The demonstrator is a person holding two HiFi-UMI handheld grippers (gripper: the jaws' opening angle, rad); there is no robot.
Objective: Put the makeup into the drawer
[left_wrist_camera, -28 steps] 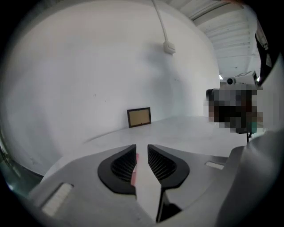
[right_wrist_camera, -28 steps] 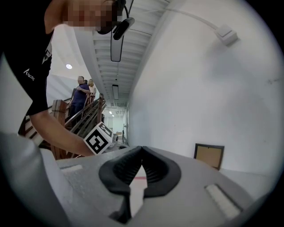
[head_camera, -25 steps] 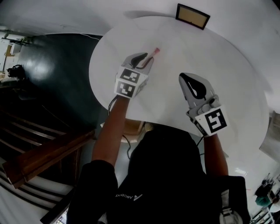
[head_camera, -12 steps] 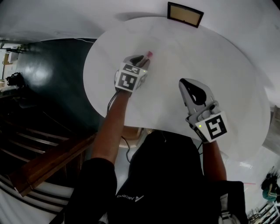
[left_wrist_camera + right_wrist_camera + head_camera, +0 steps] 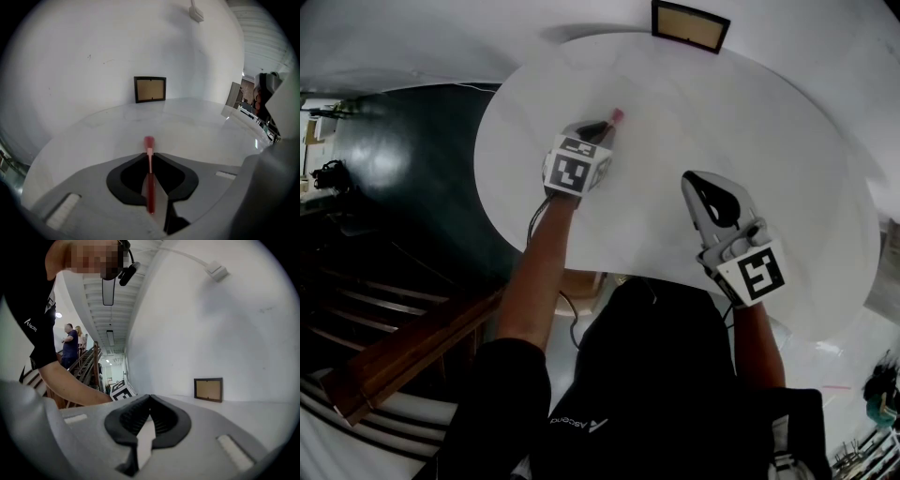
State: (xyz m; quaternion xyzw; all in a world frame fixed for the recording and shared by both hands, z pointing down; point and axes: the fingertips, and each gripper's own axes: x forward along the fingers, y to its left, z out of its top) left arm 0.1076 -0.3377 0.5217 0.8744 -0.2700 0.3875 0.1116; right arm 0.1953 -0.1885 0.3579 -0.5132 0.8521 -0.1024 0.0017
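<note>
Nearest the person, over the right of the white bench [image 5: 750,122], the right gripper [image 5: 694,178] hangs w/ jaws together and nothing btwn them, about where it was a sec ago, i.e. idle. Further out on the left, the left gripper [image 5: 602,128] has dropped to the bench top and tipped nose-down vs. a sec ago, and its jaws have just been closing. In the left gripper view they now pinch the makeup stick [image 5: 150,176], a slim red-pink tube running lengthwise btwn the tips w/ its cap end poking out ahead. In the head view only that pink tip shows past the gripper; earlier more of the tube lay bare on the bench. So the pick looks made or all but made, w/ the stick prob. not lifted yet. Beyond it a small picture frame [image 5: 690,25] stands at the far edge by the wall. No drawer shows in any view, so the carry and drop-off are both still ahead.
</note>
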